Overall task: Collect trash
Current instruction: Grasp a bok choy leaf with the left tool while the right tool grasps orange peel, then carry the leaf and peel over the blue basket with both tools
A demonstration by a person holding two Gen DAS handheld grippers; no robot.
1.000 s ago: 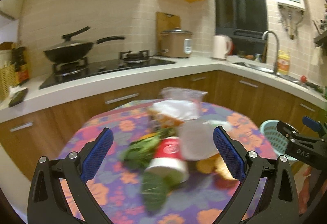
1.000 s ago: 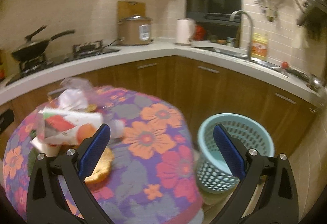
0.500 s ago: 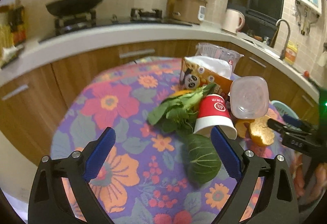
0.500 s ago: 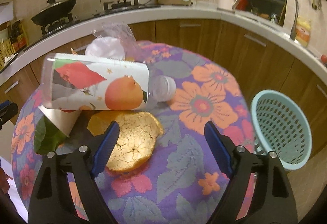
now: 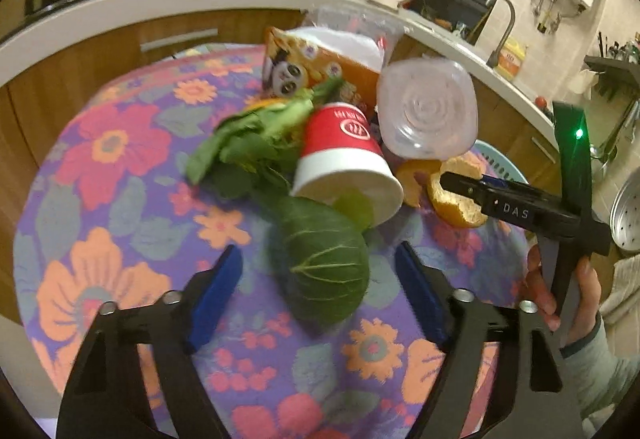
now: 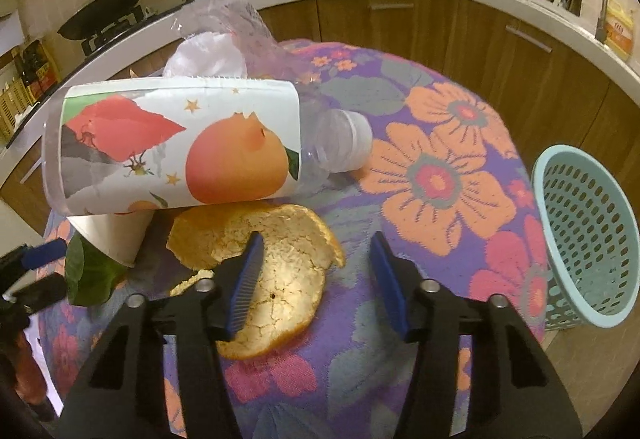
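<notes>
Trash sits piled on the floral cloth tabletop (image 6: 440, 175): a crinkly orange peel (image 6: 276, 279), a plastic bottle (image 6: 180, 143), a paper cup (image 5: 344, 159) and a veiny green leaf (image 5: 324, 271). Both the left gripper (image 5: 318, 295) and the right gripper (image 6: 316, 279) have their fingers spread apart, holding nothing. The perforated plastic basket (image 6: 584, 239) stands beside the table.

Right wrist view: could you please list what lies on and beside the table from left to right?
Green leaf → white paper cup → flat orange peel → clear plastic bottle's cap → light blue plastic basket.
</notes>
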